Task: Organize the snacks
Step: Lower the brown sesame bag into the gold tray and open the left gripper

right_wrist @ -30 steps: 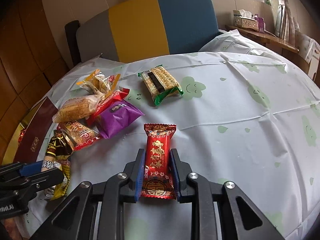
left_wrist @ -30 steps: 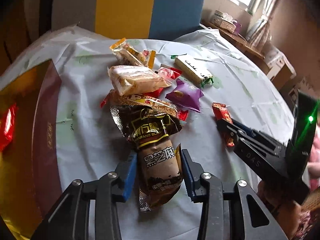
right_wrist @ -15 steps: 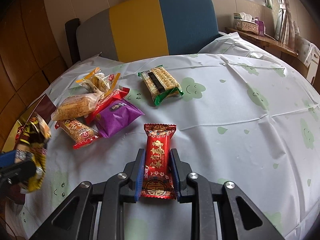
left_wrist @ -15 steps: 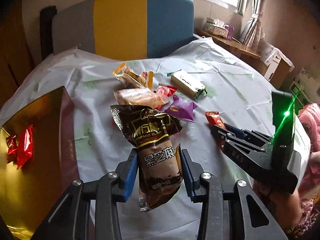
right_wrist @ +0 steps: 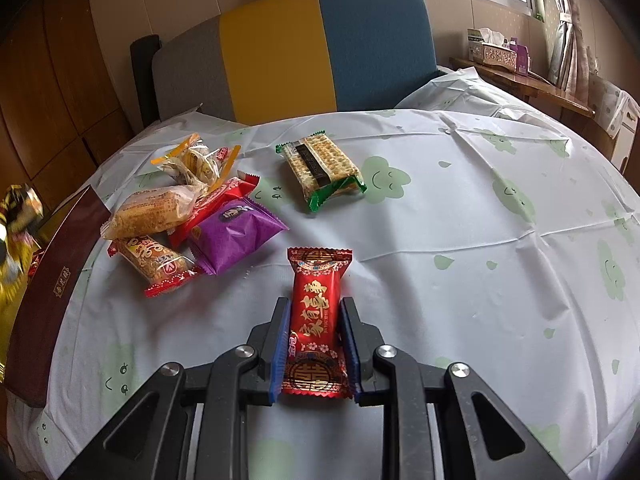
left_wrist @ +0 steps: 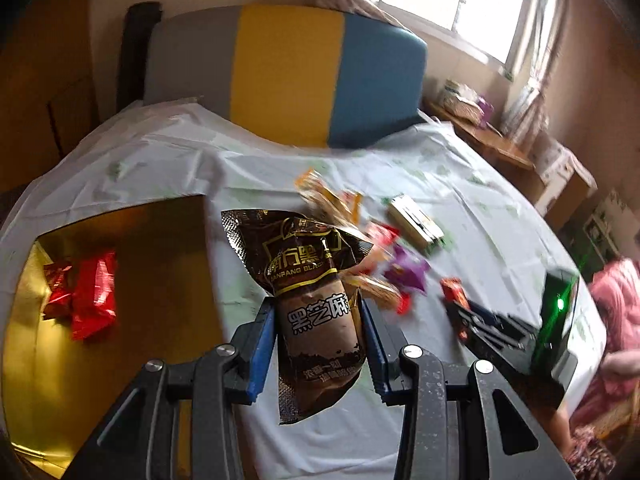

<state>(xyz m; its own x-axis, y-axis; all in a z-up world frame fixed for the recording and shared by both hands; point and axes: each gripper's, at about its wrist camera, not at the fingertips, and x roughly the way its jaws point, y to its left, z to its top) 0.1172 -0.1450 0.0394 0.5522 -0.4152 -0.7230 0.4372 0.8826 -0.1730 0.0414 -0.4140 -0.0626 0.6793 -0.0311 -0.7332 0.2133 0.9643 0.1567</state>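
My left gripper (left_wrist: 318, 312) is shut on a brown sesame snack packet (left_wrist: 316, 312), held in the air over the table near the gold box (left_wrist: 160, 280). Two red packets (left_wrist: 94, 294) lie inside that box. My right gripper (right_wrist: 314, 320) is shut on a red candy packet (right_wrist: 316, 320) that lies on the tablecloth. To its upper left sits a cluster of snacks: a purple packet (right_wrist: 236, 236), a red-edged rice cracker (right_wrist: 154, 260), a clear golden cake packet (right_wrist: 152, 212) and a yellow-trimmed bag (right_wrist: 192, 162). A green cracker pack (right_wrist: 320, 166) lies further back.
The round table carries a white cloth with green prints (right_wrist: 480, 220). The maroon rim of the gold box (right_wrist: 52, 280) lies along the left edge. A grey, yellow and blue chair back (right_wrist: 300, 48) stands behind the table. A side shelf with tissue boxes (right_wrist: 496, 52) is at the right.
My left gripper has risen with the brown packet and swung left toward the gold box, which now fills more of its view. The right gripper and red packet have stayed put.
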